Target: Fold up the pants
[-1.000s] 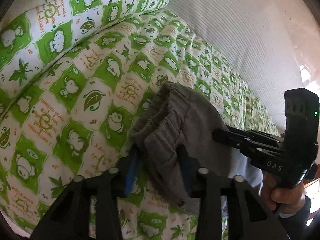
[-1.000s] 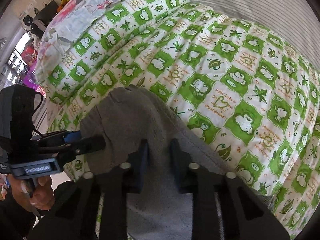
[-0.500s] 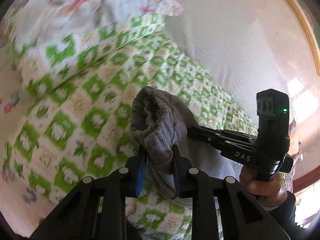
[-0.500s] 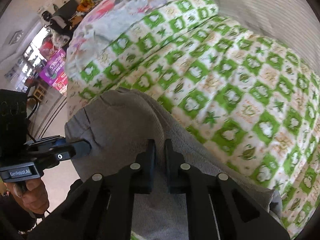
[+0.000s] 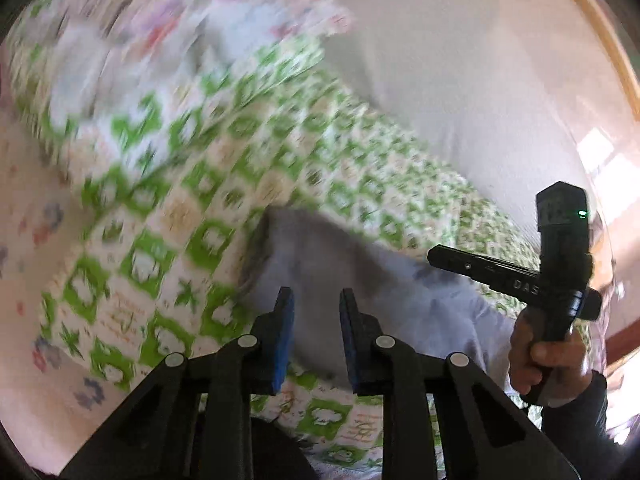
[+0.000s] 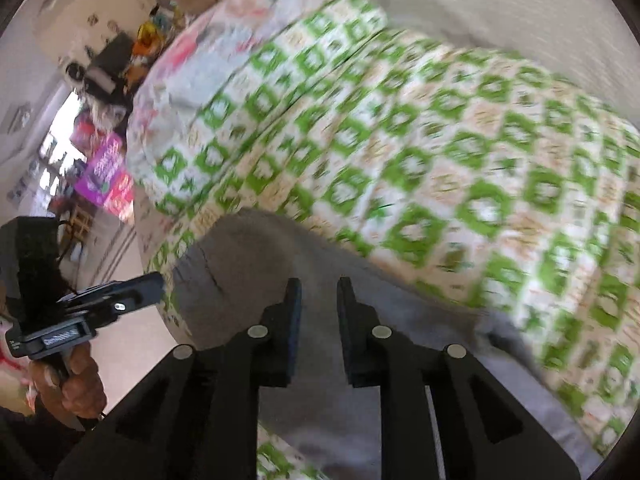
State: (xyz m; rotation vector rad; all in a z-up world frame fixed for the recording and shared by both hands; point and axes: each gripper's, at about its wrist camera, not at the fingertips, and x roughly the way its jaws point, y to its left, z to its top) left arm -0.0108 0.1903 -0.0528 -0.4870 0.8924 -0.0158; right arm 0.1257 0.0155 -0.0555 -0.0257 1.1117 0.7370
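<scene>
Both tongs, left (image 5: 316, 304) and right (image 6: 318, 294), stood spread above the gray pants (image 5: 340, 256) near the bed's (image 5: 168, 216) edge; a fold seemed just laid, regripping likely next.

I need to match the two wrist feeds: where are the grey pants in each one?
Left wrist: pants lie low and centre on the bed, just beyond the open left gripper, running right under the right gripper.
Right wrist: pants sit low and centre-left, beyond the open right gripper, running to the lower right.
Shared landmark: the green checked cover under the pants.
</scene>
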